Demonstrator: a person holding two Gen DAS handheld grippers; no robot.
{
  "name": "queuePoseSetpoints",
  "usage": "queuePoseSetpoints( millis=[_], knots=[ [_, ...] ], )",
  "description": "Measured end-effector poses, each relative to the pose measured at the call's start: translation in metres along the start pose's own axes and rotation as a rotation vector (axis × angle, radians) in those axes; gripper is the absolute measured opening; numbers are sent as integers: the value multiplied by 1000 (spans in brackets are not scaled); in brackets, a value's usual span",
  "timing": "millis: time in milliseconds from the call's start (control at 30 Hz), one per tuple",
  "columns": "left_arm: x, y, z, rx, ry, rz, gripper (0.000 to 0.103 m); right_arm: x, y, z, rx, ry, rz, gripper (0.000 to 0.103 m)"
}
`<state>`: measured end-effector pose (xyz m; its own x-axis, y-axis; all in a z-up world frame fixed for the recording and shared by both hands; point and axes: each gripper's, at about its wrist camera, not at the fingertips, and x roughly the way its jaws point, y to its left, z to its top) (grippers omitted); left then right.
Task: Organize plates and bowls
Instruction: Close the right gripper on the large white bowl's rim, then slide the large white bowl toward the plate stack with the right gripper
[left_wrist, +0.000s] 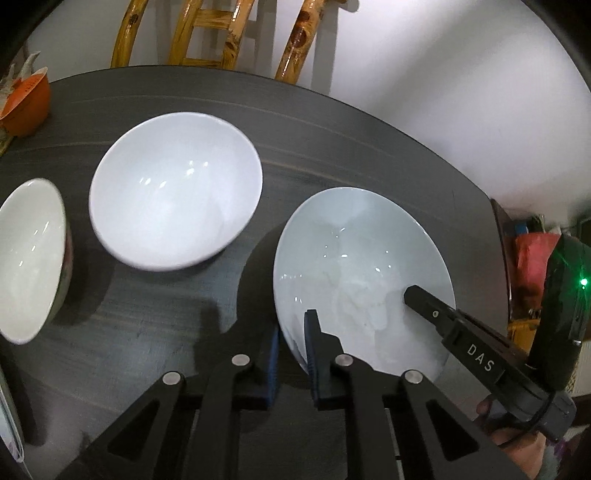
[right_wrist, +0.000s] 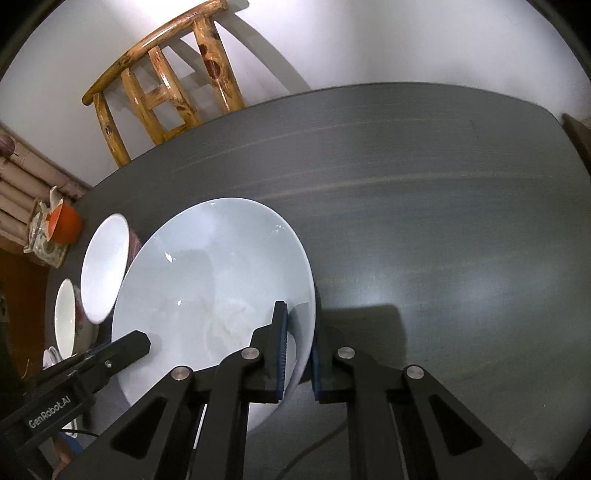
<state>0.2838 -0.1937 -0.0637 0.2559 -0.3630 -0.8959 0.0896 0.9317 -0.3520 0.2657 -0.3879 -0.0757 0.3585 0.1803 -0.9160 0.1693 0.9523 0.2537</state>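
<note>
A wide pale blue-white bowl sits between both grippers over the dark table. My left gripper is shut on its left rim, one pad inside and one outside the wall. My right gripper is shut on the opposite rim in the same way. Each view shows the other gripper's inner finger reaching into the bowl. A second white bowl stands to the left. A patterned bowl stands beyond it.
An orange cup sits at the table's far left corner beside crumpled wrapping. A wooden chair stands behind the table against the white wall. Bare table top stretches to the right of the held bowl.
</note>
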Motion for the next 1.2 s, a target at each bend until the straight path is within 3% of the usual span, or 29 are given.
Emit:
queuePoseSetpoints(
  millis=[433, 1200],
  knots=[
    [-43, 20, -43, 50, -45, 27, 12, -32, 27, -57, 7, -25, 16, 12],
    [-100, 87, -128, 10, -85, 60, 12, -61, 97, -147, -34, -29, 67, 12]
  ],
)
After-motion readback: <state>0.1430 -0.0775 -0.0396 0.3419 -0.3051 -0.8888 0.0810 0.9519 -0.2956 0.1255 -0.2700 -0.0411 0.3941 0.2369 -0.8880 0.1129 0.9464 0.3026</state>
